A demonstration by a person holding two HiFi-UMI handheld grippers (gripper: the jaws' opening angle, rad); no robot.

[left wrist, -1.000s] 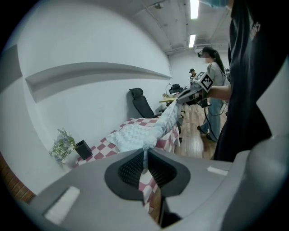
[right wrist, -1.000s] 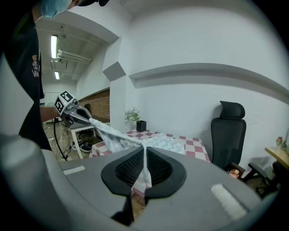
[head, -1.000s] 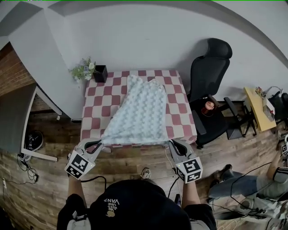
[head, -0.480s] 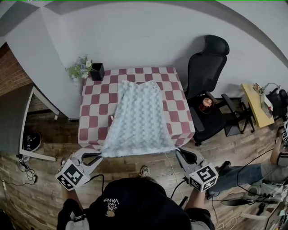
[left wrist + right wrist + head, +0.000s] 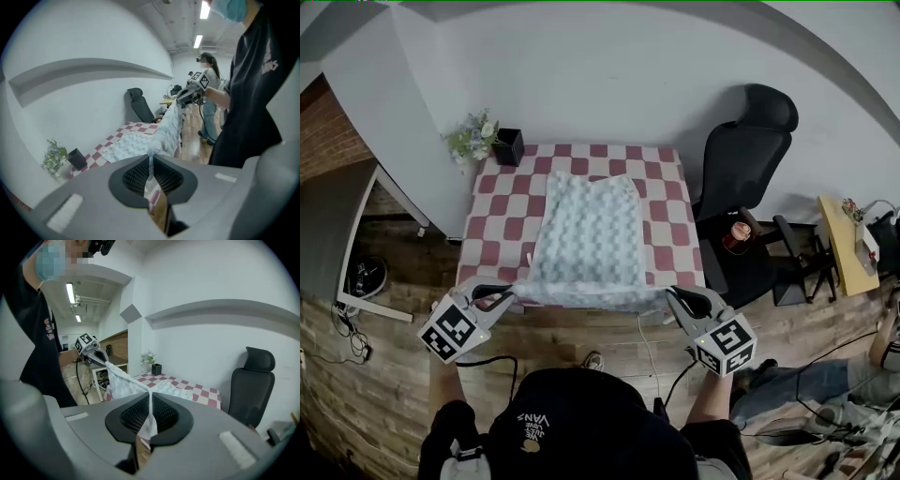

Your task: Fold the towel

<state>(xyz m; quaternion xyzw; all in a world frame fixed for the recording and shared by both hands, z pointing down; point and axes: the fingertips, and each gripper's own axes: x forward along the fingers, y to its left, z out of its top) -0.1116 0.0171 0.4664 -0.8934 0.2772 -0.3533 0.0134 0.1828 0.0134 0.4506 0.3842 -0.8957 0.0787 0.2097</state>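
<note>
Head view looks down on a pale blue-white, bubble-textured towel (image 5: 586,234) lying lengthwise on a small table (image 5: 497,211) covered in a red-and-white checked cloth. Its far end lies flat toward the back of the table, while its near edge is lifted clear of the table's front edge and stretched taut between the two grippers. The left gripper (image 5: 502,298), grey with a black-and-white marker cube, has its jaws pinched together on the towel's near-left corner; the left gripper view shows a thin fold of fabric running up between the ribbed black pads. The right gripper (image 5: 675,300) is likewise clamped on the near-right corner, and the right gripper view shows the cloth nipped between its pads with a short tail hanging below. Both grippers sit just in front of the table, about level with each other, over a wooden plank floor (image 5: 581,342). A black square pot (image 5: 509,147) holding small flowers stands at the table's far-left corner, and a black office chair (image 5: 745,150) stands to the table's right
</note>
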